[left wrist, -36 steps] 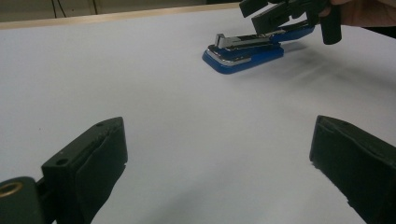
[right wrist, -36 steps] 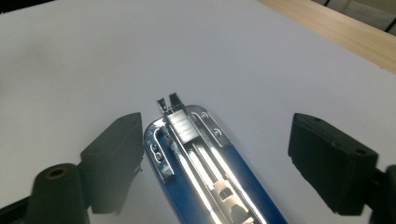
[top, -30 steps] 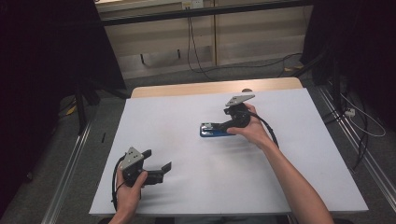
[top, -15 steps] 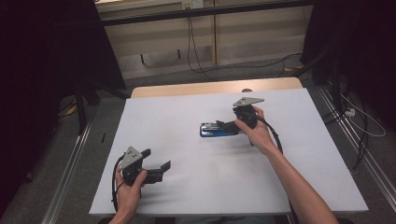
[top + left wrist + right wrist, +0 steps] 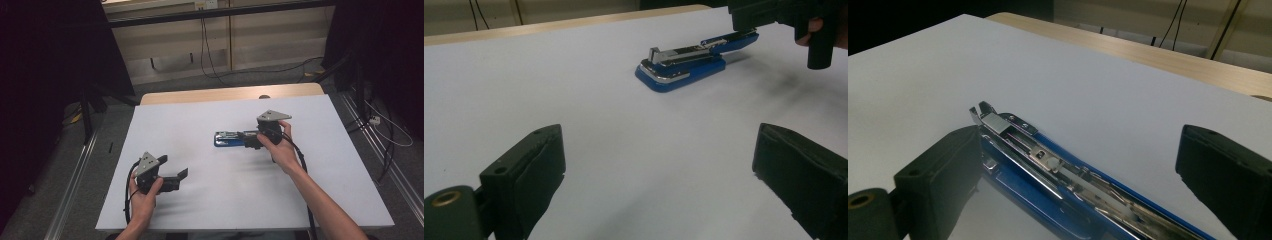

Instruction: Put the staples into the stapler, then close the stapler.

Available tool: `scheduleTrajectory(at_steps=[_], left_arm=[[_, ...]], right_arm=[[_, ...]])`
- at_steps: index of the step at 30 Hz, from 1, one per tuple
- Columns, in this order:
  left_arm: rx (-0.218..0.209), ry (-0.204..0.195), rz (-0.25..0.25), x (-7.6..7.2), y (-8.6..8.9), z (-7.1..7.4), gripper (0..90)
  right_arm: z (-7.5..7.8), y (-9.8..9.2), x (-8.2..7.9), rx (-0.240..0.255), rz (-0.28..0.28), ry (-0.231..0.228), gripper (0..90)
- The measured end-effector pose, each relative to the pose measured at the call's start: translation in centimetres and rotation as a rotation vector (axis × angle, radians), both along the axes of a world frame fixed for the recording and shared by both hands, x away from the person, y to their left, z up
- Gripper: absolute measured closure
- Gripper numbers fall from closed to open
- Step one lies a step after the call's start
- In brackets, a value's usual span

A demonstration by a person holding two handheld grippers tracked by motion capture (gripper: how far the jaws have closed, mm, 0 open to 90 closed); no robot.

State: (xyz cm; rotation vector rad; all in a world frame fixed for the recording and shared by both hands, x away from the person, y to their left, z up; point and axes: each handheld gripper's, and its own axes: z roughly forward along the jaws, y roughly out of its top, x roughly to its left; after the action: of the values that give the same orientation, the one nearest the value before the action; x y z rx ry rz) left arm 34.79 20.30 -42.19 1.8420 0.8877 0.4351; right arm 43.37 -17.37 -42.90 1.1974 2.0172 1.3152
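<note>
Lying flat mid-surface (image 5: 200,120), blue stapler (image 5: 230,139), with right claw (image 5: 252,140) just opening wide around its right end, pads off it, left claw (image 5: 175,177) gaping empty near-left.

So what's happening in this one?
A person works at a white table with a gripper in each hand. The right gripper is at the rear end of a blue stapler that lies mid-table; its jaws have just been opening and stand wide, the stapler between them, one jaw close against it and the other well clear. The left gripper waits open near the front edge, pointed toward the stapler.
</note>
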Motion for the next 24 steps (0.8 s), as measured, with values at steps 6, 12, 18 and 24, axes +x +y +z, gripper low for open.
scheduleTrajectory(at_steps=[6, 12, 18, 24], left_arm=[[0.008, -0.022, -0.019, 0.8, -0.8, 0.1, 7.5], [-0.009, -0.020, -0.015, 1.4, -0.9, 0.0, 7.4], [0.000, -0.037, -0.032, 2.2, -1.9, 0.5, 7.4], [0.001, -0.042, -0.050, 2.9, -2.9, 0.8, 7.3]], right_arm=[[-0.3, -0.9, -1.0, -0.006, -0.036, -0.018, 3.8], [-0.1, -1.7, -2.8, -0.003, -0.063, -0.039, 3.4], [-0.6, -2.7, -3.7, 0.018, -0.087, -0.028, 2.9], [-0.6, -3.5, -4.1, 0.014, -0.111, -0.028, 3.7]])
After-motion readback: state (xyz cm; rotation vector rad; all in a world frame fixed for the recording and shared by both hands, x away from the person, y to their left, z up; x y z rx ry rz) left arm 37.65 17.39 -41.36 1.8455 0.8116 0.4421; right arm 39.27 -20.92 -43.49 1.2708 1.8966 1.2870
